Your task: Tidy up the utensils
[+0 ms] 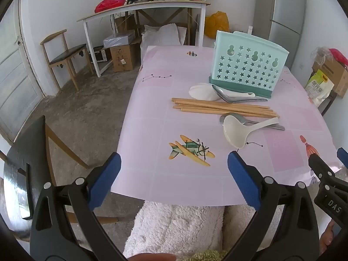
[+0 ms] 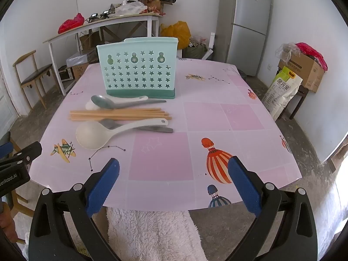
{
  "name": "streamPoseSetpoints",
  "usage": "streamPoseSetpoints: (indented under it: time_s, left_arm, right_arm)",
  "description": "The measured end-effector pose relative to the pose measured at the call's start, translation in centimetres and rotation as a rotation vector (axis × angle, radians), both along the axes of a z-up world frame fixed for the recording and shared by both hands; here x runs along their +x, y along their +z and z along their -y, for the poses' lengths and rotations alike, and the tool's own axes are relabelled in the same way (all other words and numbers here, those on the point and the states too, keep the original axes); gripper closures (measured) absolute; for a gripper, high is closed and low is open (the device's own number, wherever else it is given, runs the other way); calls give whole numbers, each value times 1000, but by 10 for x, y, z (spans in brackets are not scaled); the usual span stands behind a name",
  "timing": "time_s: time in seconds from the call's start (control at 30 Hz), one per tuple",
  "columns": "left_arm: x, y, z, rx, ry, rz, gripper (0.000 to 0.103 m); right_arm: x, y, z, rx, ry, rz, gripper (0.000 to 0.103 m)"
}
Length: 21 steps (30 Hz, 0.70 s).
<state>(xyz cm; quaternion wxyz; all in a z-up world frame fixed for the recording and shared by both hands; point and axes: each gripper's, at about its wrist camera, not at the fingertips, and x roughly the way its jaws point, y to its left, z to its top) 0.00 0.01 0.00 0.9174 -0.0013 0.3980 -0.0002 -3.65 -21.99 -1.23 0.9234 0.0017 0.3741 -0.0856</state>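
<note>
Both tools are held back at the near edge of the surface [image 2: 250,117], which is covered with a pink patterned cloth. The left tool [image 1: 174,175] is spread wide with nothing between its blue pads, and the right tool [image 2: 174,179] is likewise fully open and empty. No utensil has yet been lifted.

The utensils lie in a loose cluster just in front of the mint star-perforated utensil holder [image 2: 137,69], which stands upright toward the far side. A bundle of wooden chopsticks [image 2: 119,114] is laid roughly parallel across the middle. Beyond it, a metal spoon [image 2: 102,101] rests on a white ceramic spoon [image 2: 130,99]. On the near side, a white rice ladle [image 2: 93,136] lies over a second metal spoon [image 2: 108,122].

Several risks can be judged from this layout. Because the spoons are stacked in pairs, a grasp on an upper handle could drag or flip the one beneath. The chopsticks may roll apart or be pinched only in part, so that some are dropped. The smooth cloth may let thin, flat handles slide away from closing pads. The holder looks light and narrow, so it could be tipped or pushed back if a utensil is pressed against its wall instead of being lowered through the top.
</note>
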Motion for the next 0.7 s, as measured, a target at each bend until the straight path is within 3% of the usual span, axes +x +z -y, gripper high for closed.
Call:
streamPoseSetpoints:
  time_s: [0.7]
  left_arm:
    - [2, -6, -2, 6, 2, -5, 9]
  right_arm:
    - [0, 0, 0, -1, 0, 1, 6]
